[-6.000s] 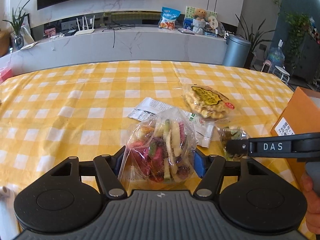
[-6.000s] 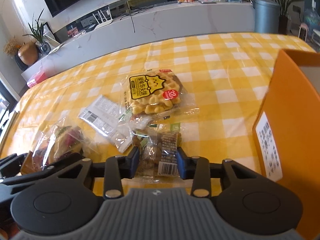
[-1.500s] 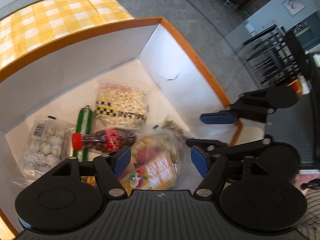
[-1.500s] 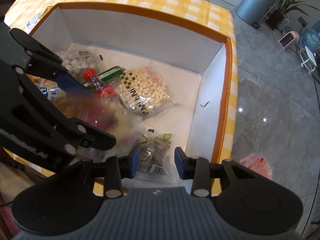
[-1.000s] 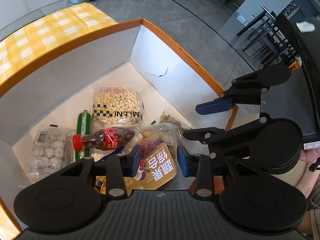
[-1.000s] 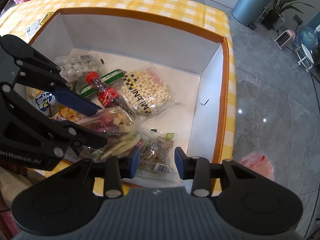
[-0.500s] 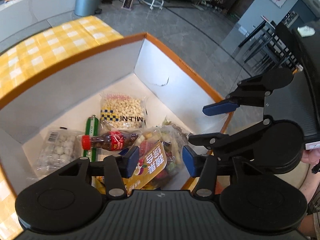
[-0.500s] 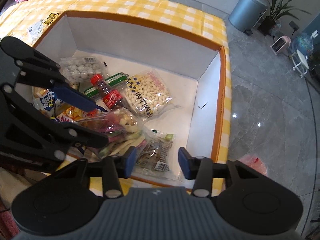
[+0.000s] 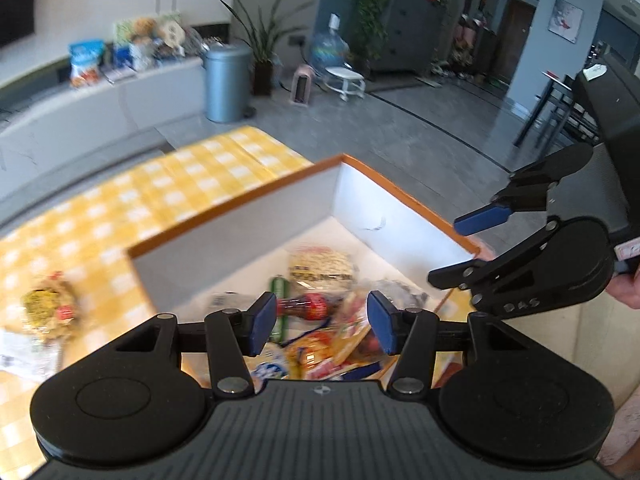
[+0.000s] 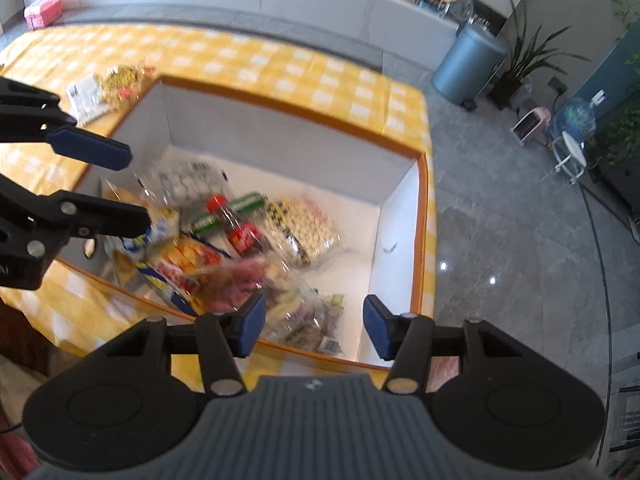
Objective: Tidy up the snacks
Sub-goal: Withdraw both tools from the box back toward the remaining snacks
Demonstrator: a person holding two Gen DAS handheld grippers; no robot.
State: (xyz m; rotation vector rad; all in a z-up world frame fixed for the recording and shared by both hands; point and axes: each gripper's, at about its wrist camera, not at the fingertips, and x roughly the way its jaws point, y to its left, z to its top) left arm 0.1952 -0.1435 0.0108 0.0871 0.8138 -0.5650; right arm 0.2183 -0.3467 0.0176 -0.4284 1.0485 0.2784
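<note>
Left gripper (image 9: 322, 328): fingers spread, nothing between them, held above orange-rimmed box (image 9: 240, 236). Right gripper (image 10: 314, 330): fingers spread, empty, above box near edge. Snack bags (image 10: 256, 280) and small cola bottle (image 10: 236, 226) lie inside box, below and ahead of both finger pairs. Waffle pack (image 9: 48, 306) on checkered tabletop (image 9: 168, 192), left of left fingers, outside box.

Snack packets (image 10: 296, 228) lie in the box (image 10: 280, 132) on the table (image 10: 256, 64).
</note>
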